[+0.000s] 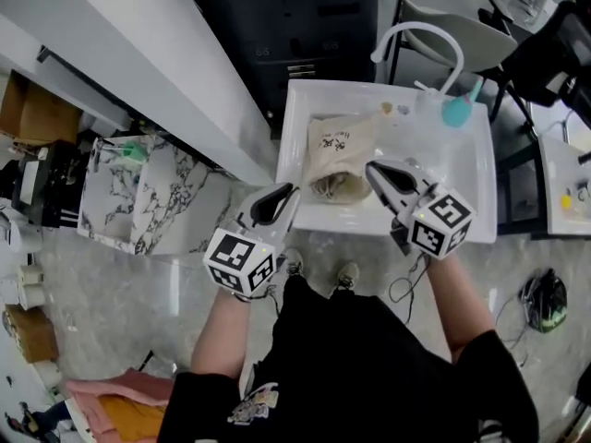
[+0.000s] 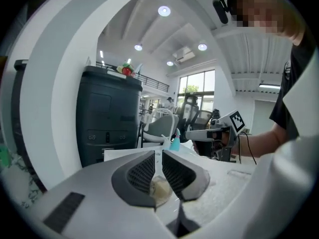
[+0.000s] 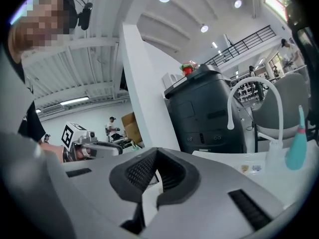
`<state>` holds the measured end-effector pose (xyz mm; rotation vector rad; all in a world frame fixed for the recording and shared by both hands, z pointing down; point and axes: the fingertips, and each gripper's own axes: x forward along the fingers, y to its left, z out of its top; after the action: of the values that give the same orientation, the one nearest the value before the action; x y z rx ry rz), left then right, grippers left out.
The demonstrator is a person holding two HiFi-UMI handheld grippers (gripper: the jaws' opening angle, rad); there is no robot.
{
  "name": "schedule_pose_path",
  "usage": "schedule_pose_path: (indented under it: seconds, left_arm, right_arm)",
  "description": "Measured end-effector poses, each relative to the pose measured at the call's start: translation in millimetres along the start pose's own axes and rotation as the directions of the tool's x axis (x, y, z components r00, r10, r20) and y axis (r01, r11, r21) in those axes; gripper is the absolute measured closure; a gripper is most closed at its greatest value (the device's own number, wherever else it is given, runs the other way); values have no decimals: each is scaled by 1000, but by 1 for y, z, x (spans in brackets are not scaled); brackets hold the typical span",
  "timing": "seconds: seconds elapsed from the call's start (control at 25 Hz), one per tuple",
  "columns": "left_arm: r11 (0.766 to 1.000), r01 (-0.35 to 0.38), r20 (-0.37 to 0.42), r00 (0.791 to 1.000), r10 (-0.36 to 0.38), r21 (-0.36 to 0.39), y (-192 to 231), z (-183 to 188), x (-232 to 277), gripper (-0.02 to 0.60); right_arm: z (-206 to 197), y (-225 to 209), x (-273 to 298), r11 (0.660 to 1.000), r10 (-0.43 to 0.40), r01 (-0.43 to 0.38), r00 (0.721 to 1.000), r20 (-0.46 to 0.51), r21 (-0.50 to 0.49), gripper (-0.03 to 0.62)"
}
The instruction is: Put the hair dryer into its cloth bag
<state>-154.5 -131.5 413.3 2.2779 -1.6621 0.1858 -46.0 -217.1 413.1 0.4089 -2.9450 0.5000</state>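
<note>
From the head view, the cloth bag lies flat on the white worktop, its long axis running from the far side straight towards me and its open mouth at the near end. A rounded grey bulk sits in that mouth, which I take for the hair dryer. It lies mostly inside the cloth, and I cannot tell which way its nozzle points. My left gripper hangs above the worktop's near left corner, its jaws a narrow slit apart with nothing pinched between them. Only the cream cloth shows through the gap below. My right gripper hovers just right of the bag's mouth, its jaws closed together and empty. A teal bottle stands at the far right of the worktop.
</note>
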Motion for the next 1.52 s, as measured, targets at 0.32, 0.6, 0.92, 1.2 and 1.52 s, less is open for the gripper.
schedule_pose_path:
  seconds: [0.32,0.6,0.92,1.2,1.52]
  left_arm:
    - [995,-95,2,995,95,-16,17,-4,-54,569]
    - [994,-103,-2,995,103,-38,34,-22,-90,577]
    - [1000,-1,9,1000,1,-31,30,-32,-115,578]
    - [992,125,19,992,-124,-36,6,-39,-103,578]
    - [986,162,4,987,-162,-29,-33,-45,-94,578]
  right_arm:
    - [-5,38,23,997,58,-58,998,0,43,595]
    - [-18,67,35,998,9,-9,1000,-8,57,595]
    - [-29,101,17,990,-108,106,994,9,93,595]
    - [-33,116,-16,974,-223,222,975,8,45,595]
    - [-35,114,-56,960,-279,279,960,18,24,595]
